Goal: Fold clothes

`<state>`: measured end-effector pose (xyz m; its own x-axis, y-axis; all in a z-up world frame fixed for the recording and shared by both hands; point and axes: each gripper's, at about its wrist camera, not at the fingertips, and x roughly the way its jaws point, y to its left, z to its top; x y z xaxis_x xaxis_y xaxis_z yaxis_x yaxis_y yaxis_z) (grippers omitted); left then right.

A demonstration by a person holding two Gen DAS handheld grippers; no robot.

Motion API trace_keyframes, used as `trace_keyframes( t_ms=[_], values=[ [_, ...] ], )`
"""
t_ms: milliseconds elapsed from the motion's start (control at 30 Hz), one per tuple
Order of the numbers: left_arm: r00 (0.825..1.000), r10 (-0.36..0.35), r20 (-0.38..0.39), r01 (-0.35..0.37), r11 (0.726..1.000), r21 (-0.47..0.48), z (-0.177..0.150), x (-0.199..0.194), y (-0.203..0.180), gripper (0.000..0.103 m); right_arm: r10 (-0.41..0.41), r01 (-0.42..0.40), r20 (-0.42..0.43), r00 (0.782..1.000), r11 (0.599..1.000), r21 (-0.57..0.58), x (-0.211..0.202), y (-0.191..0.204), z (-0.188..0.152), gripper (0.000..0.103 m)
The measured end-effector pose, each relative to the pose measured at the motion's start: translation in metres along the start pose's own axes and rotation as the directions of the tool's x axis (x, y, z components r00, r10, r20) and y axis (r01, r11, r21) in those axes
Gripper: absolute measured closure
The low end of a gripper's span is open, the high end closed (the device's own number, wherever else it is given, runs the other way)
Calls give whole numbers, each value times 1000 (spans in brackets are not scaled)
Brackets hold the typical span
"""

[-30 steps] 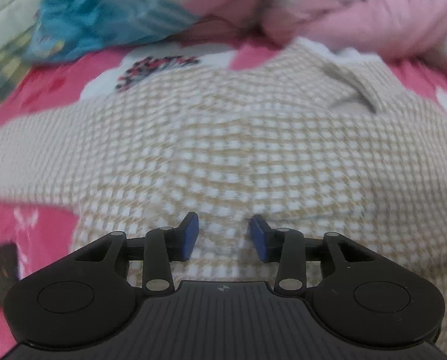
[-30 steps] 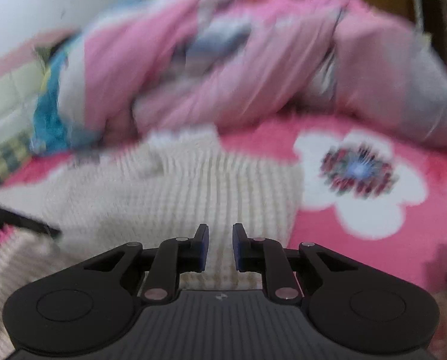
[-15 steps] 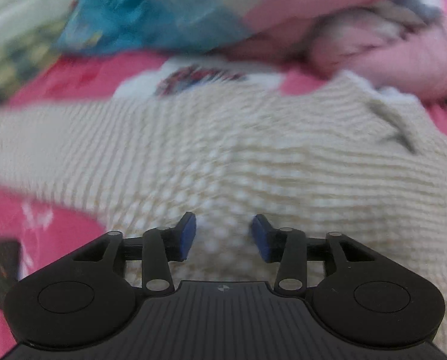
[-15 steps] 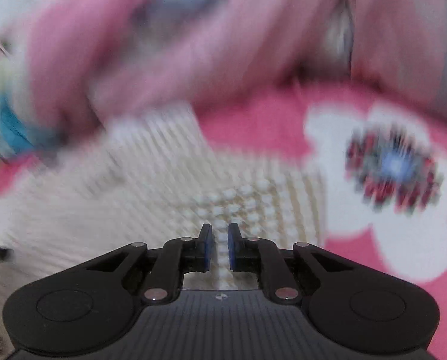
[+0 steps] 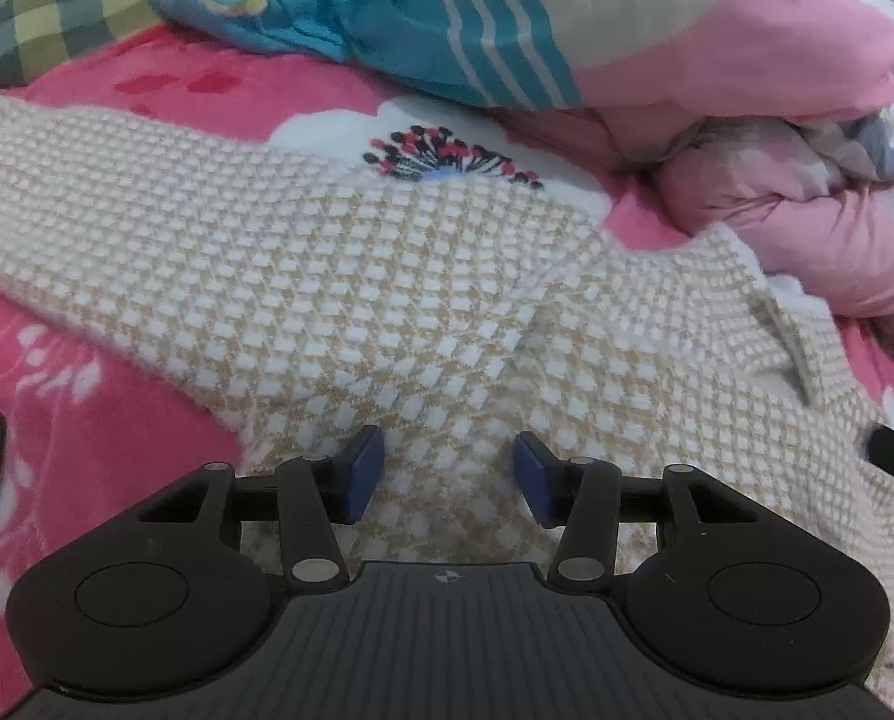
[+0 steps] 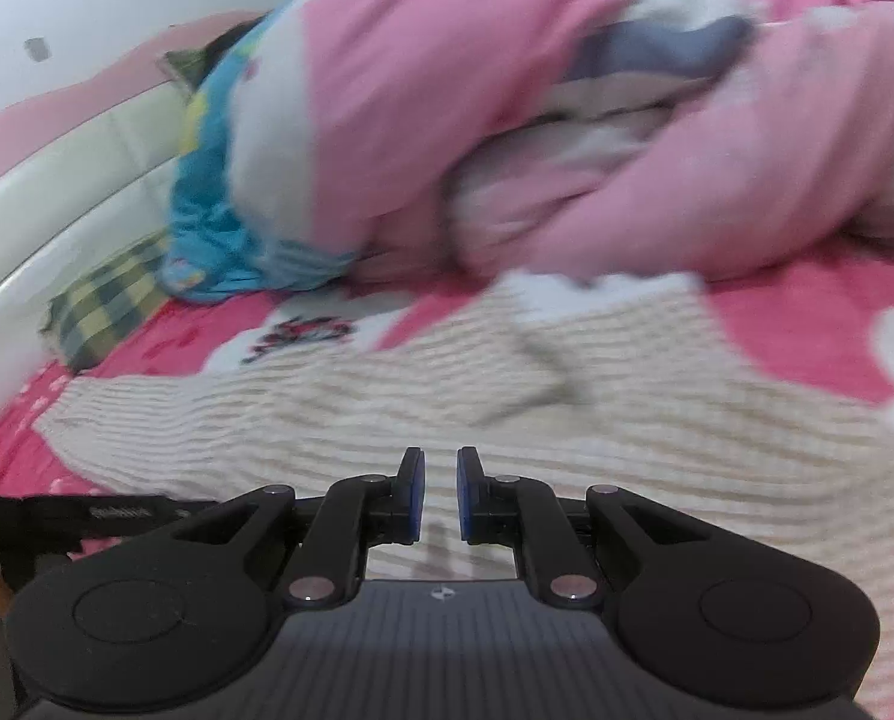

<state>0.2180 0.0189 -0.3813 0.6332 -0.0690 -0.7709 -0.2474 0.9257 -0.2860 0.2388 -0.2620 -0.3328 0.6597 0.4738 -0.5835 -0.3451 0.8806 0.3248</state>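
Left wrist view shows the bed (image 5: 147,456) under its pink flowered cover, a heap of pink and blue bedding (image 5: 657,48) across the top of the frame, and my cream waffle-knit sweater (image 5: 339,276) spread flat over the middle. Its body fills the centre and right of the frame, and one sleeve (image 5: 75,180) runs off toward the upper left, so I judge its long axis as a slant from upper left down to lower right; the collar (image 5: 789,330) sits at the right, pointing toward the bedding. The step I take to be in hand is picking a grip for the first fold, so I want an edge or seam rather than the middle of the panel, and both layers pinched together so the knit does not stretch. My left hand-held gripper (image 5: 447,477) hovers over the lower body with its jaws apart and nothing pinched. In the blurred right wrist view, my right hand-held gripper (image 6: 440,495) has its jaws nearly together, a thin gap showing bare knit, gripping nothing.
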Motion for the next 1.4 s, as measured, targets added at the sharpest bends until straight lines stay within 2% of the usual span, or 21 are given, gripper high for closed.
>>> trace_keyframes(
  t_ms=[133,200,267,367,400,500,567,667,733,833,900,933,967,1000,1033,1100,1233,1300,1400],
  values=[
    [997,-74,-24,72,996,-59,7,-9,20,55,36,-37,-69,997,999,-7,41,30,-2,93],
    [996,-90,-15,88,990,-108,16,-20,39,55,20,-24,-127,992,999,-28,61,42,-10,92],
    [996,-87,7,87,984,-157,27,-35,60,55,-14,5,-181,983,999,-51,77,47,-22,92],
    [997,-36,63,50,966,-252,48,-55,103,53,-19,19,-172,985,1000,3,79,42,-25,92],
    [997,-4,83,29,954,-298,54,-61,121,49,-20,25,-180,984,999,27,79,41,-24,92],
    [988,107,110,-45,886,-462,71,-71,180,45,-38,49,-189,981,997,55,79,41,-24,92],
    [981,170,91,-87,811,-579,76,-73,221,43,-60,71,-196,979,996,51,80,45,-23,92],
    [978,196,70,-95,720,-687,78,-67,265,43,-78,94,-201,976,993,69,83,47,-22,92],
    [982,184,47,-96,696,-712,78,-56,281,43,-84,104,-198,977,990,92,85,47,-22,92],
    [984,166,65,-63,665,-744,77,-47,293,43,-92,115,-190,977,987,114,86,47,-23,92],
    [980,177,95,-51,676,-735,78,-48,293,50,-96,121,-184,978,985,127,85,48,-24,92],
    [976,191,104,-55,680,-731,75,-51,292,64,-98,124,-182,978,983,133,85,48,-24,92],
    [973,201,111,-58,681,-730,74,-52,292,72,-102,127,-179,979,982,138,85,48,-24,92],
    [971,208,117,-58,682,-729,74,-53,291,87,-105,131,-177,979,981,140,85,48,-25,92],
    [968,216,130,-58,694,-718,77,-52,288,92,-108,134,-174,979,981,142,85,49,-25,92],
    [959,232,164,-60,729,-682,84,-53,279,96,-112,137,-170,979,980,146,84,49,-26,92],
    [932,261,251,-79,823,-563,96,-70,247,97,-105,131,-169,980,980,148,84,48,-26,92],
    [920,253,300,-75,864,-498,104,-79,223,98,-103,129,-173,980,981,142,85,48,-25,92],
    [907,185,378,-31,925,-378,113,-94,177,98,-97,123,-182,978,982,141,85,47,-24,92]
  ],
)
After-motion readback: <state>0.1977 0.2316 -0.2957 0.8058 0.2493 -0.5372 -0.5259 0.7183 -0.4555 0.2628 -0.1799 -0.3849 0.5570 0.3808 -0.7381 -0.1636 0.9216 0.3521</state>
